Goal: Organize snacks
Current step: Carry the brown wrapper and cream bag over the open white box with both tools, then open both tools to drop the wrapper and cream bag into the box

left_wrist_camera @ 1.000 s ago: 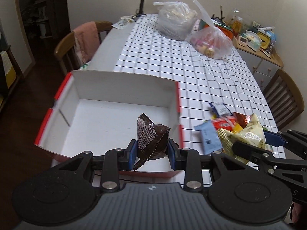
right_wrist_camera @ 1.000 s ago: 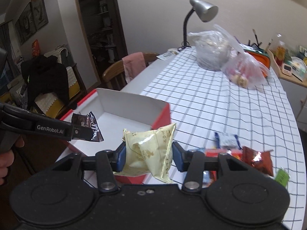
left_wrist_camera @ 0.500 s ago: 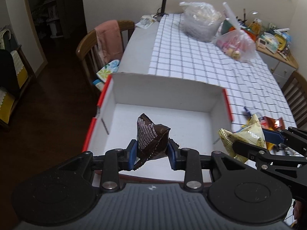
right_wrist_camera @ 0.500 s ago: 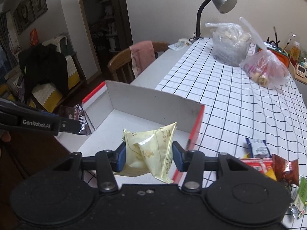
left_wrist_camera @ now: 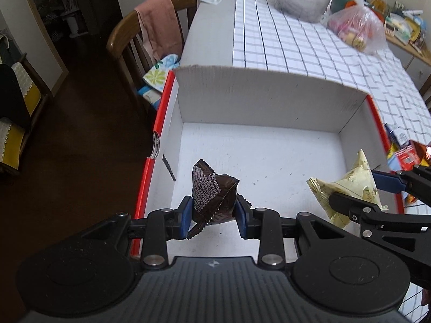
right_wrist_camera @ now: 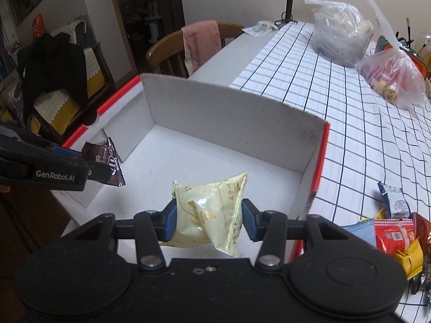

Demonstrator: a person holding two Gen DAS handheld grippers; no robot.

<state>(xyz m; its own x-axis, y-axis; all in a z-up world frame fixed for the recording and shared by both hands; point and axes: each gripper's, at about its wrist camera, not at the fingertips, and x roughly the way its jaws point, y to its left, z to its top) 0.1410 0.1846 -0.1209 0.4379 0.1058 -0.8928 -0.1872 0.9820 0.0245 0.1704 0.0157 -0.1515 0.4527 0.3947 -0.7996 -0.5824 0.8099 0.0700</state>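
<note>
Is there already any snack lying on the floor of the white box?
No, the white box has a bare floor; the brown packet and yellow packet are held in the grippers above it.

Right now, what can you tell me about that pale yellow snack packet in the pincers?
The pale yellow packet is a small, puffy, crinkled pouch of shiny film with faint brown print and crimped ends. The right gripper is shut on it, blue pads pressing its two sides, one corner pointing up. It hangs above the floor of the white cardboard box, near the box's right wall, touching nothing but the pads as far as can be seen.
</note>
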